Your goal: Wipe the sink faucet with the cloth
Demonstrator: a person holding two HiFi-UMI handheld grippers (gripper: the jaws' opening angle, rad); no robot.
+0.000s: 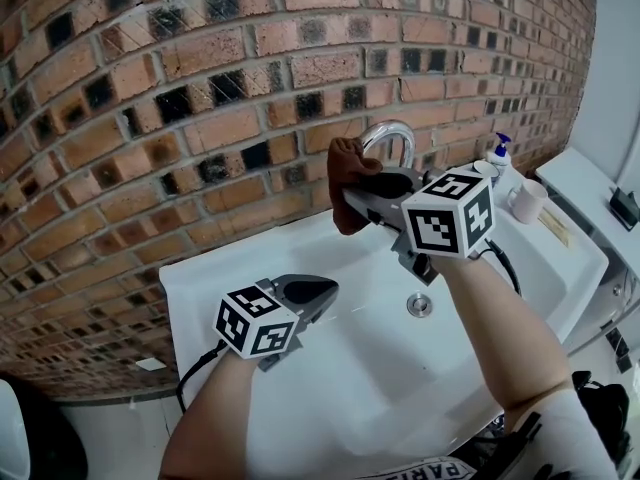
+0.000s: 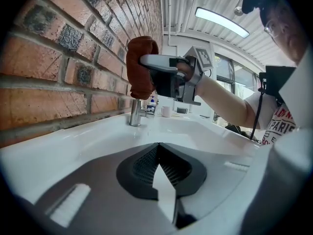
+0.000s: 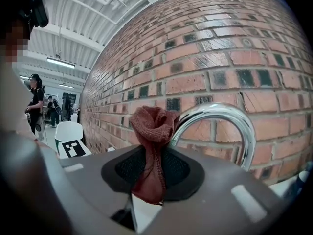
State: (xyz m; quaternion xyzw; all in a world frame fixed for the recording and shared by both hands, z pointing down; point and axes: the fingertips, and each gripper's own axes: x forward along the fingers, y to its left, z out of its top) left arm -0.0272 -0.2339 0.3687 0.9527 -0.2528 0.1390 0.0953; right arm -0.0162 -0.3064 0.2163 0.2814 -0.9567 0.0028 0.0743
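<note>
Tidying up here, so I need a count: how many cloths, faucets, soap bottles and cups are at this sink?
cloth: 1
faucet: 1
soap bottle: 1
cup: 1
total: 4

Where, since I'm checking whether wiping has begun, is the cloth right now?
In the head view the cloth is pinched in the right gripper, raised just left of the faucet spout's arch, before the brick wall behind the sink.

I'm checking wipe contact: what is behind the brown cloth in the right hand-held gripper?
The chrome arch of the faucet runs in behind the cloth, with the brick wall beyond. One end of the arch is covered, so contact cannot be told.
</note>
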